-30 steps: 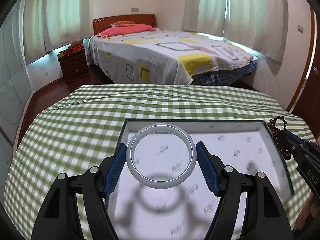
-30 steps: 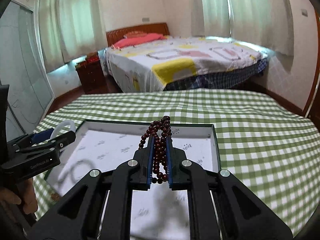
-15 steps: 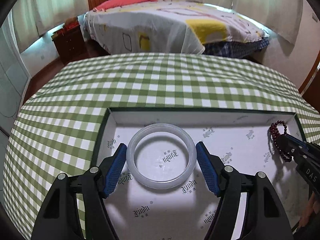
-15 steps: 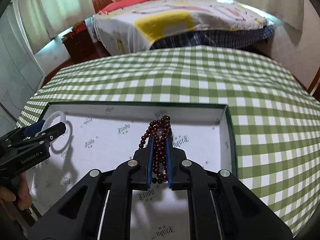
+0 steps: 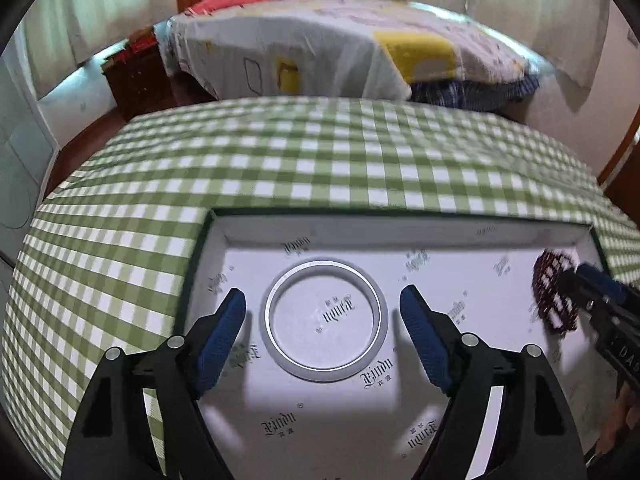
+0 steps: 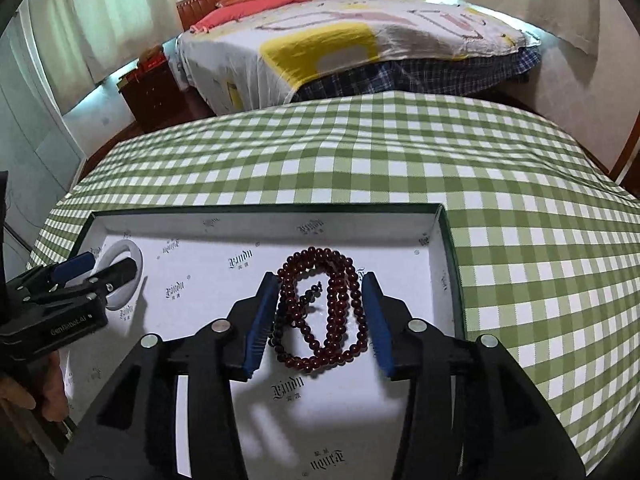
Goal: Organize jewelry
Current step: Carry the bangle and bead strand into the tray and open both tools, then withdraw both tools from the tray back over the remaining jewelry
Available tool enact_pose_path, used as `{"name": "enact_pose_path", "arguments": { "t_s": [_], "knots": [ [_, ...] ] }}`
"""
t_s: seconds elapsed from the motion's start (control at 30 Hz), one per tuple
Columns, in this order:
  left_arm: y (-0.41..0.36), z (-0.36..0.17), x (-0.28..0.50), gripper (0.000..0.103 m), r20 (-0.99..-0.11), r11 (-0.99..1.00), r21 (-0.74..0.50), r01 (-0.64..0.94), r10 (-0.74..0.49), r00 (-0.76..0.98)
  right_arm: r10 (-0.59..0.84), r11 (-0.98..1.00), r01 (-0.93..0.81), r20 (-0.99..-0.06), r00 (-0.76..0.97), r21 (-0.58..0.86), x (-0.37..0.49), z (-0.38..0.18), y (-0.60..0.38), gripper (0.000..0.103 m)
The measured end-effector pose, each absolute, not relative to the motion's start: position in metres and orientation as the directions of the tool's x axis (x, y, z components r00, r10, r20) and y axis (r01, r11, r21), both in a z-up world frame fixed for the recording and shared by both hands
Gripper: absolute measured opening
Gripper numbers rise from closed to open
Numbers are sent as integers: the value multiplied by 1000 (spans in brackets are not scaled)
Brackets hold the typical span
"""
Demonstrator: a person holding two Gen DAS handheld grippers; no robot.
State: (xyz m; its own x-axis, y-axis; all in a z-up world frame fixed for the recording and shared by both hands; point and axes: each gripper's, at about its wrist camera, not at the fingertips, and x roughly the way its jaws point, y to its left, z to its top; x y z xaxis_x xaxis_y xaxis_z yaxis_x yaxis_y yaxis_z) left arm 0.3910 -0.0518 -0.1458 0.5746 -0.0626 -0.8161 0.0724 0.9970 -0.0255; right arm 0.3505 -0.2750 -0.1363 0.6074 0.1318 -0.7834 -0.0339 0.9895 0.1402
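Left wrist view: your left gripper (image 5: 322, 312) has its fingers (image 5: 224, 328) spread wide, one to each side of the white bangle (image 5: 324, 322), neither touching it. The bangle lies flat on the printed white floor of the shallow box (image 5: 400, 228), toward the box's left end. At the right edge of this view your right gripper (image 5: 596, 300) enters, blurred, with the dark red bead string (image 5: 554, 296) beneath it near the box's right wall; from here you cannot tell how far its fingers are parted

Right wrist view: this view settles that point. Your right gripper (image 6: 320, 312) holds its fingers (image 6: 378, 320) wide apart, and the bead string (image 6: 324, 308) lies in loose coils on the box floor between them; whether the left finger's pad touches the coils cannot be told. The box (image 6: 448, 248) shows its right wall and far right corner here, with the beads in its right half. At the left edge your left gripper (image 6: 76, 276) appears from the side, the bangle (image 6: 122, 276) partly hidden behind its fingers near the box's far left corner

Both views: the box sits at the near edge of the worktop (image 6: 400, 152), which is covered by a green checked cloth; a bed (image 6: 360, 36) stands beyond the worktop's far edge
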Motion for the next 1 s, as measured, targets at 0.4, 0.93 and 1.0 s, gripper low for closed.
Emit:
{"name": "enact_pose_path", "arguments": {
  "t_s": [0.4, 0.93, 1.0],
  "knots": [
    [-39, -74, 292, 78, -606, 996, -18, 84, -77, 792, 99, 993, -41, -630, 770, 106, 258, -77, -274, 52],
    [-29, -73, 168, 78, -560, 992, -45, 114, -119, 820, 49, 998, -17, -599, 799, 59, 110, -86, -265, 53],
    [-27, -80, 156, 78, -571, 993, -51, 109, -118, 812, 36, 999, -9, -600, 799, 48, 91, -94, -265, 53]
  ]
}}
